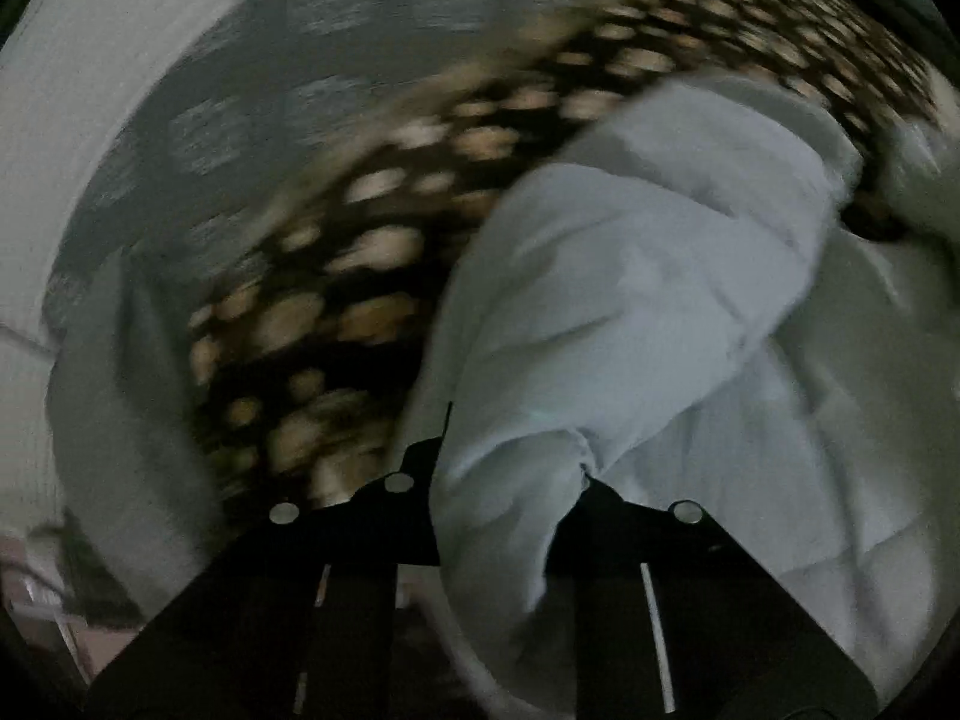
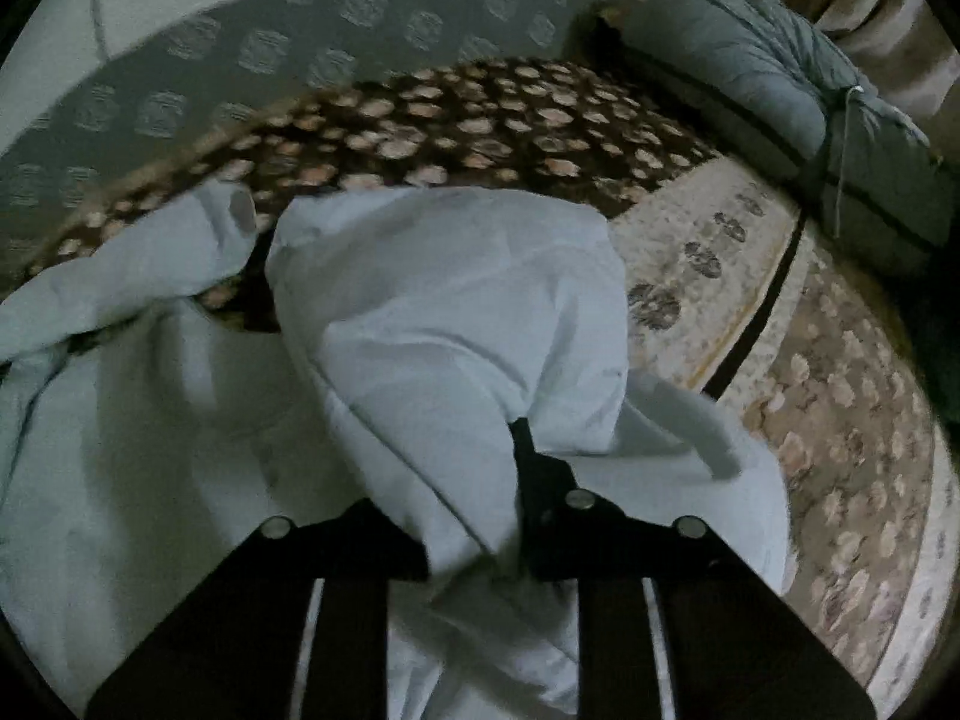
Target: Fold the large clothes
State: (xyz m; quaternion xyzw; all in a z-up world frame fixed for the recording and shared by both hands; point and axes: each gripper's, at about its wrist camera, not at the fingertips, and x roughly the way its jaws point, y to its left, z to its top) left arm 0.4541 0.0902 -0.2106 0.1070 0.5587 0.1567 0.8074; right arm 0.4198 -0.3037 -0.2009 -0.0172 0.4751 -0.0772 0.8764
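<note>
Between the fingers of the left gripper (image 1: 510, 450) a bunched fold of the pale blue garment (image 1: 630, 300) is pinched; cloth fills the gap and spills down over the jaw base. The right gripper (image 2: 474, 480) likewise pinches a thick fold of the same garment (image 2: 450, 312), with only its right finger (image 2: 525, 450) showing as a dark edge against the cloth. Beyond both grips the garment lies crumpled and heaped across a dark brown spotted blanket (image 2: 480, 114). To the right of the blanket lies a beige patterned rug (image 2: 840, 420). A grey-blue cushion (image 2: 750, 78) sits at the far right. A grey patterned wall (image 2: 270, 48) rises behind the blanket. Left wrist view is motion-blurred; fine detail unreadable.
</note>
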